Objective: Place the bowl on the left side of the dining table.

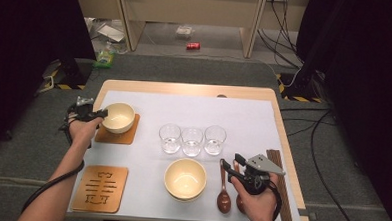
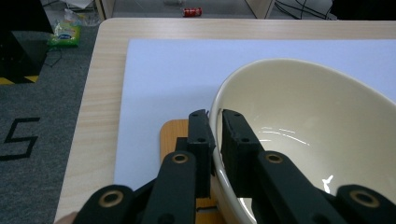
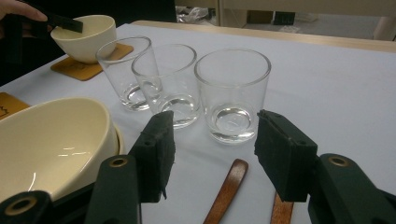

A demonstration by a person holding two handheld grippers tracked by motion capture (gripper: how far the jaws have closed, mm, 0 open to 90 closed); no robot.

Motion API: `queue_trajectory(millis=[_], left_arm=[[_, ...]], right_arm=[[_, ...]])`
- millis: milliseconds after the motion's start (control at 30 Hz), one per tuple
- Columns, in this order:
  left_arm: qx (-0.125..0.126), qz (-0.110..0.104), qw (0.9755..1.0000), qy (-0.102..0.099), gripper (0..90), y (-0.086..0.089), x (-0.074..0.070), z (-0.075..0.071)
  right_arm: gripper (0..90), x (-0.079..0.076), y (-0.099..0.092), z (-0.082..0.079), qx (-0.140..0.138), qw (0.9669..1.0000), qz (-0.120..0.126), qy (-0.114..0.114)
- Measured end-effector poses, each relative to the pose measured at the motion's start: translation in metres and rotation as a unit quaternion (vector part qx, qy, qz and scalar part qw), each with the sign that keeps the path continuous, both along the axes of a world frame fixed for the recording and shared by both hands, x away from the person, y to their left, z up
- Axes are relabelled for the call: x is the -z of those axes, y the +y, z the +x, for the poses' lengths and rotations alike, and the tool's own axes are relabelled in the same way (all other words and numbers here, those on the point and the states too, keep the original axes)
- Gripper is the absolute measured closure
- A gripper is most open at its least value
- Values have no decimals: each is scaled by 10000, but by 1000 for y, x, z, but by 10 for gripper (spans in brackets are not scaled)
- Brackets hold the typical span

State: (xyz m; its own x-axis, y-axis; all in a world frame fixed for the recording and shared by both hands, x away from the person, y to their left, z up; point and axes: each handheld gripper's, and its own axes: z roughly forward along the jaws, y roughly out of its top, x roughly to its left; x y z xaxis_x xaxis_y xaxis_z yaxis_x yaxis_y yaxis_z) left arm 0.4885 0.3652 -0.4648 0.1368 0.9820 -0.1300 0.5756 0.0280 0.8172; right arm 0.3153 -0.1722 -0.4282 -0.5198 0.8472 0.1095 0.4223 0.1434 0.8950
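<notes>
left gripper view: left tool [image 2: 215, 135] pinches empty cream bowl [image 2: 317, 135] rim.

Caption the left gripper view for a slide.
Left hand-held gripper clamps the rim of a cream bowl resting on a wooden coaster.
</notes>
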Motion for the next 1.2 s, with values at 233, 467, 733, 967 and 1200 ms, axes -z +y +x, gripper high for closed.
queue_trajectory(millis=[233, 467, 733, 967, 1200], left_arm=[[-36, -150, 9996, -256, 632, 3, -2, -3], [53, 3, 9970, -773, 434, 1, -19, -17], [35, -7, 9925, -1225, 382, -2, -37, -56], [106, -8, 9909, -1341, 373, -9, -38, -79], [199, -10, 9916, -1276, 366, -13, -35, -88]], right_arm=[[471, 1, -1, 1, 54, 10000, -33, 68], [483, 1, -6, 6, 149, 9995, -191, 202], [554, 3, -14, 19, 448, 9966, -326, 611], [581, 8, -23, 34, 707, 9903, -464, 1103], [625, 13, -27, 43, 846, 9840, -524, 1477]])
